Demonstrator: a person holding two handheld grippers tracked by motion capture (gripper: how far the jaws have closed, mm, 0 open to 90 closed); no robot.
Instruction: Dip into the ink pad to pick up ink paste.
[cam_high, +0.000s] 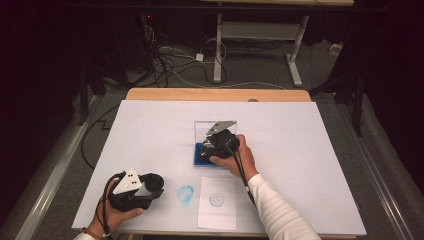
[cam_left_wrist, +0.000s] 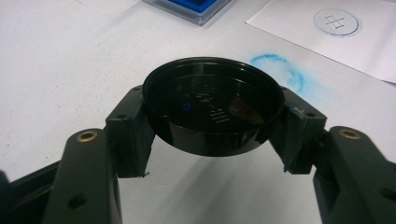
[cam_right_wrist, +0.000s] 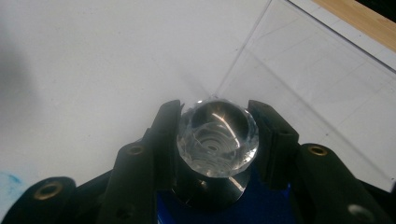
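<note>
My right gripper (cam_high: 212, 144) (cam_right_wrist: 217, 133) is shut on a stamp's clear faceted knob (cam_right_wrist: 217, 138). The stamp's black body (cam_right_wrist: 204, 192) stands on the blue ink pad (cam_high: 199, 159) (cam_right_wrist: 264, 207). The pad's clear lid (cam_high: 205, 126) (cam_right_wrist: 322, 88) stands upright behind it. At the near left, my left gripper (cam_high: 154, 184) (cam_left_wrist: 214, 122) is shut on a round black cap (cam_left_wrist: 212, 109), held just above the white table cover. A white paper sheet (cam_high: 217, 212) (cam_left_wrist: 299, 32) with a round blue stamp print (cam_high: 216, 199) (cam_left_wrist: 336, 22) lies near the front edge.
A blue ink smudge (cam_high: 185, 194) (cam_left_wrist: 280, 70) marks the white cover (cam_high: 150, 130) between the left gripper and the paper. The table's wooden far edge (cam_high: 215, 94) borders a floor with cables and another table's legs (cam_high: 218, 50).
</note>
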